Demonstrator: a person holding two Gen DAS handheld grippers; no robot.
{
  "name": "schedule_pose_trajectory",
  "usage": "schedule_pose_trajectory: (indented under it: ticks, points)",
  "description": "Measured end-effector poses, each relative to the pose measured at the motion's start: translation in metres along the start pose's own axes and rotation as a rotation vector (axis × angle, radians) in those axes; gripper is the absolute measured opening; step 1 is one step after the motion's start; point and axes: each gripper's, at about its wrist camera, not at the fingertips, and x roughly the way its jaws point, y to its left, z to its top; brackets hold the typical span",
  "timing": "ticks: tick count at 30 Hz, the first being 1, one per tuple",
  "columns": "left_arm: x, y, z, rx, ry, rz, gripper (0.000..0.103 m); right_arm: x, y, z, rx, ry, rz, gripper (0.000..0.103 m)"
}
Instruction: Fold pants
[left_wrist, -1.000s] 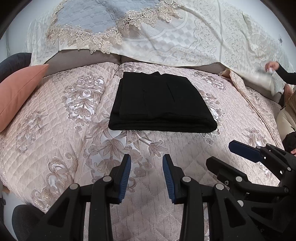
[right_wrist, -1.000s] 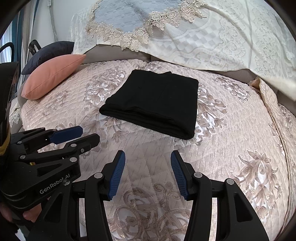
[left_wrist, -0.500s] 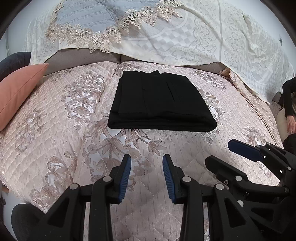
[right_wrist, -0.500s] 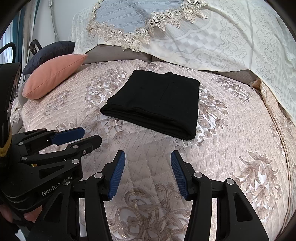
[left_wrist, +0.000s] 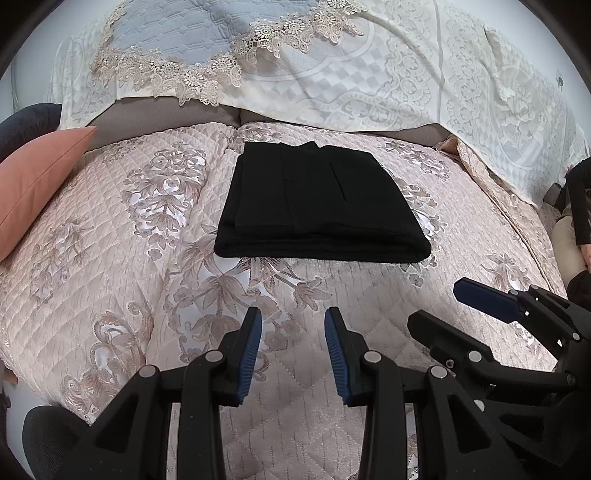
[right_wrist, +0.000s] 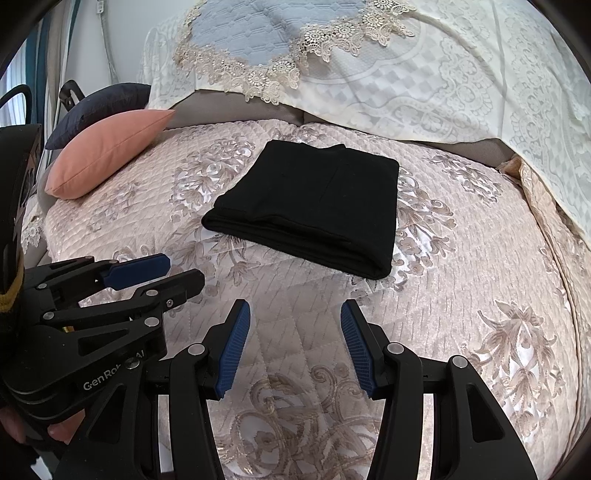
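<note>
The black pants lie folded into a neat rectangle on the quilted pink sofa cover. They also show in the right wrist view. My left gripper is open and empty, held above the cover in front of the pants. My right gripper is open and empty too, beside the left one. The right gripper shows at the right edge of the left wrist view, and the left gripper at the left of the right wrist view.
A salmon cushion and a dark cushion lie at the sofa's left end. A lace cover drapes the backrest. A person's arm in a dark sleeve is at the far right.
Both grippers have drawn back slightly from the pants. The person's hand at the far right has dropped lower. The pants have not moved.
</note>
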Motion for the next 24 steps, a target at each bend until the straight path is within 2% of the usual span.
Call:
schedule_pose_trajectory:
  ticks: [14,24]
  points:
    - [0.0030,-0.0008,-0.0019,0.003,0.002,0.006,0.038,0.0001,0.0010,-0.0004,0.002,0.004,-0.002,0.052]
    - [-0.0001,0.0001,-0.0007,-0.008,-0.034,0.031,0.038,0.0004,0.0029,-0.0017,-0.002,-0.001,0.009,0.052]
